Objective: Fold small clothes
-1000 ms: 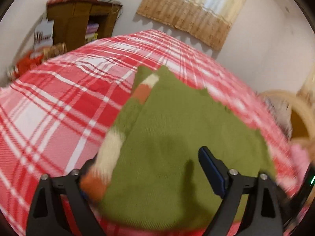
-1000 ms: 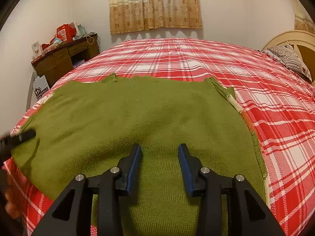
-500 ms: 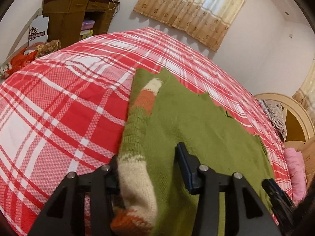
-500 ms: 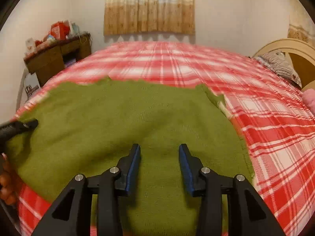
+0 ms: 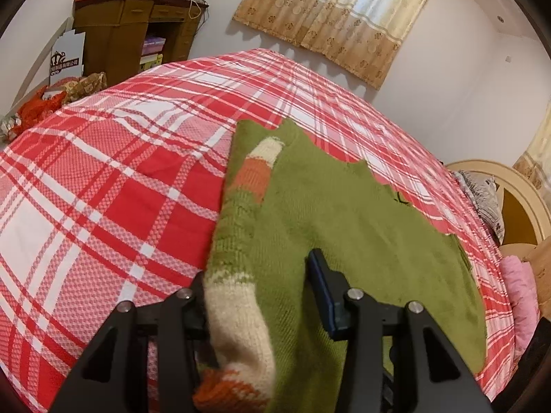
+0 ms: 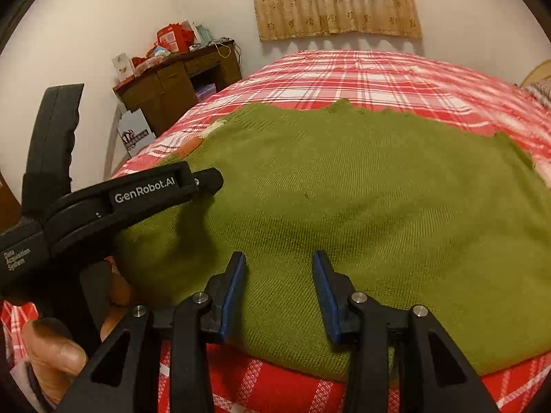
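1. Knitwear first: the green sweater point(image 6: 344, 213) lay spread flat on the bed point(image 5: 103, 186), which wore a red and white plaid cover.
2. Your left tongs point(image 5: 258, 296) stood apart with the sweater's striped sleeve point(image 5: 241, 241) running between the fingers; the left finger was hidden behind the cream cuff, so I cannot tell whether they had a grip on it.
3. That sleeve, banded green, orange and cream, lay folded along the sweater's left edge, over the body.
4. In the right wrist view, your left tongs point(image 6: 203, 182) reached over the sweater's left side, and your left hand point(image 6: 55, 351) held the handle beneath.
5. Your right tongs point(image 6: 279, 292) stood open, with nothing between the blue-padded fingers point(image 6: 234, 292), low over the sweater's near hem.
6. The near hem sat just short of the bed's front edge, a strip of plaid showing below it.
7. You had a brown wooden desk point(image 6: 172, 86) against the wall beyond the bed's far left corner, its top piled with red boxes point(image 6: 172, 38).
8. A patterned curtain point(image 6: 337, 3) hung on the far wall, well apart from the sweater.
9. At the right in the left wrist view, a pale headboard point(image 5: 516, 192) curved up with a patterned pillow point(image 5: 485, 199) beside it.
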{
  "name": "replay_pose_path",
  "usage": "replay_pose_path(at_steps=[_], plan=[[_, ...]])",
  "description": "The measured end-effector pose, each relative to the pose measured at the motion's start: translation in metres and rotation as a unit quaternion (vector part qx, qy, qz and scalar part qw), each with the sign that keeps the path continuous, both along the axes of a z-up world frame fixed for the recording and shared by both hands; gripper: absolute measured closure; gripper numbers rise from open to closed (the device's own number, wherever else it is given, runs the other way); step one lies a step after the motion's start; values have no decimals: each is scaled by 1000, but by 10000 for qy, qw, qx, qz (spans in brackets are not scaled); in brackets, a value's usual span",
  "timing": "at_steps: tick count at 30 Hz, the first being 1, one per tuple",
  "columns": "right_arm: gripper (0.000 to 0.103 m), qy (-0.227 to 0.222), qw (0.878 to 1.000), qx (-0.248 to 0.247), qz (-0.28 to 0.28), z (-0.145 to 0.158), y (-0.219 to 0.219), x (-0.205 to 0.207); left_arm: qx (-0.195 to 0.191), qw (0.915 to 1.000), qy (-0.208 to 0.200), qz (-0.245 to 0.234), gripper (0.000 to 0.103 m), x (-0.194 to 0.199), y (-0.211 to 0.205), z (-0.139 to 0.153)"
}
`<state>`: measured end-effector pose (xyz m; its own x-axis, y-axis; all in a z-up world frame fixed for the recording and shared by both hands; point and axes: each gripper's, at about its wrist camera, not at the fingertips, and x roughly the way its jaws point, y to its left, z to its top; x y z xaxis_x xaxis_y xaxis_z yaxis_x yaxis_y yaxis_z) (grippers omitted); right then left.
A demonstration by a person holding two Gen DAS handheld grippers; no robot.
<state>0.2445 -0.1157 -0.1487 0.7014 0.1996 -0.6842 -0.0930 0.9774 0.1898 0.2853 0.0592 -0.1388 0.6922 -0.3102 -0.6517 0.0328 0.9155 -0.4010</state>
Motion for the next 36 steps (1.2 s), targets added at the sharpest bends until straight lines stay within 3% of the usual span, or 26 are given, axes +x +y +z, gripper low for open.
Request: replay_pose_path(at_steps=[3,9,12,15,20,22,27,30,32,36], plan=[[61,-31,10000,-81,-7,-1,4,0,173,9998,-122,-19,76,-3,-6,4],[61,-70,9998,209,1,-1,-4,-2,848,9941,-659,-178,80,-15,-31,22],[61,-93,9982,590,12,-3,-13,-4,1465,9822,-1091,-449,80,-24,-54,35],[61,-84,9931,1173,10,-6,-29,-5,2039,9640,-1461,-882,80,-33,-79,44],[61,-73,9874,1580,60,-9,-37,-7,2483,9509,-1406,-1200,80,-30,-106,43],[61,-31,9850,1725,81,-9,-43,-8,2456,9512,-1358,-1282,80,-31,-109,44],[61,-69,9898,1414,147,0,-56,-28,2704,9443,-1331,-1325,80,-35,-116,42],[61,-245,9918,1252,-85,5,-76,-46,2584,9482,-1284,-1324,80,-39,-118,41],[61,-265,9887,1396,-478,5,-97,-52,2721,9442,-1307,-1318,80,-40,-125,37],[61,-224,9809,1783,-748,-2,-119,-53,3039,9320,-1326,-1465,80,-46,-145,24]])
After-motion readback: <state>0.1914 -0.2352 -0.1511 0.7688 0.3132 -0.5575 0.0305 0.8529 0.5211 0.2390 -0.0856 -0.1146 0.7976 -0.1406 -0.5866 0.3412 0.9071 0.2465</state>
